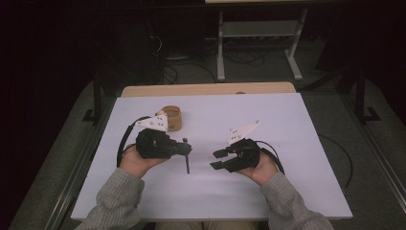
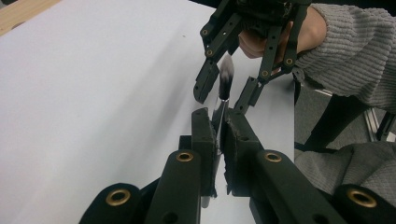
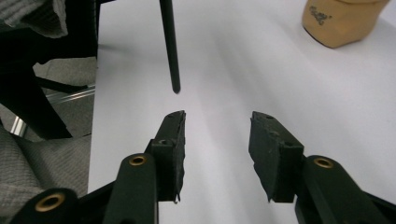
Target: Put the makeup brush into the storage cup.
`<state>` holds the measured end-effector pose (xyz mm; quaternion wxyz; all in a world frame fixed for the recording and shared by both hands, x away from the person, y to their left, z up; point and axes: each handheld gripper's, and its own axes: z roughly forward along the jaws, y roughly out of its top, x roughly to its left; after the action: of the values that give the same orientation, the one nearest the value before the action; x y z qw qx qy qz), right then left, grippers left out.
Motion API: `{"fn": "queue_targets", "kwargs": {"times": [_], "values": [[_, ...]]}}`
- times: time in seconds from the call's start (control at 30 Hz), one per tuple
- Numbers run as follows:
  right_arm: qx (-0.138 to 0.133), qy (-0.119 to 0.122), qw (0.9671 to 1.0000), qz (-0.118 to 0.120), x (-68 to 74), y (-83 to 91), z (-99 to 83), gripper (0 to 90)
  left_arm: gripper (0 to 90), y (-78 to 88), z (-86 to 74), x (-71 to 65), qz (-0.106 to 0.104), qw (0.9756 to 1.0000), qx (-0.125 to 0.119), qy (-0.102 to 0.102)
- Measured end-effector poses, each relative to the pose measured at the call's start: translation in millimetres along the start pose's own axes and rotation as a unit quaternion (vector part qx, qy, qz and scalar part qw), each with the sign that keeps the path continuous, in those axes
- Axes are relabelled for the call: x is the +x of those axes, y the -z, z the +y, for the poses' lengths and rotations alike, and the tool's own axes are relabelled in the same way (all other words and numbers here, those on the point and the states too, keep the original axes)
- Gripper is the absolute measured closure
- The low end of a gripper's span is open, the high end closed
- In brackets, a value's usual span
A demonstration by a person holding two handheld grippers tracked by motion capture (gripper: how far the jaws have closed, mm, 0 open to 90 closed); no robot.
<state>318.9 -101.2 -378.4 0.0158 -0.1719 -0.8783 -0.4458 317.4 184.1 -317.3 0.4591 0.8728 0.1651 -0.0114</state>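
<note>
Looks like a hand-over: left tongs point(image 1: 184, 148) pinching a small brush point(image 1: 186, 160) above the table point(image 1: 287, 124), right tongs point(image 1: 221, 159) spread wide, probably needing to close on its handle next.

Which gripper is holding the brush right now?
The left gripper: its jaws are closed on the brush, bristles pointing toward the other hand. The right gripper has its jaws spread apart with nothing between them.

A white table point(image 1: 297, 143) takes up the middle of the high view, with a strip of bare wood point(image 1: 206, 89) along its far edge. Beyond it, at the dim top of the frame, stands what may be a metal-legged stand point(image 1: 258, 33) among loose cables point(image 1: 191, 64) on grey floor.
</note>
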Motion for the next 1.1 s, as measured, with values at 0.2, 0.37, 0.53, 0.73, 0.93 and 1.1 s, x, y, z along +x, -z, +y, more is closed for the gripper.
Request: {"fn": "queue_targets", "kwargs": {"times": [0.2,0.37,0.53,0.73,0.93,1.1], "values": [[-0.001,-0.006,0.9999,-0.013,-3.4,7.2,-6.4,49.9,83.8,2.7,0.8,3.0,0.004,1.0,0.002,0.001],[-0.007,-0.017,0.9995,-0.026,-7.8,15.5,-14.9,46.2,83.9,5.4,1.6,4.8,0.008,1.0,0.002,0.002],[-0.013,-0.026,0.9989,-0.037,-10.5,23.0,-24.4,44.4,83.8,7.5,1.3,6.0,0.01,0.9999,-0.001,0.004],[-0.013,-0.041,0.9971,-0.062,-13.2,33.3,-42.7,39.4,83.8,9.7,0.2,9.3,0.012,0.9999,0.0,0.008],[-0.007,-0.056,0.9954,-0.077,-14.9,40.2,-59.2,37.9,83.8,11.9,0.4,12.4,0.012,0.9999,0.001,0.011],[-0.006,-0.064,0.9939,-0.089,-16.1,45.2,-65.2,36.0,83.8,11.2,1.0,14.0,0.015,0.9998,0.0,0.014]]}}
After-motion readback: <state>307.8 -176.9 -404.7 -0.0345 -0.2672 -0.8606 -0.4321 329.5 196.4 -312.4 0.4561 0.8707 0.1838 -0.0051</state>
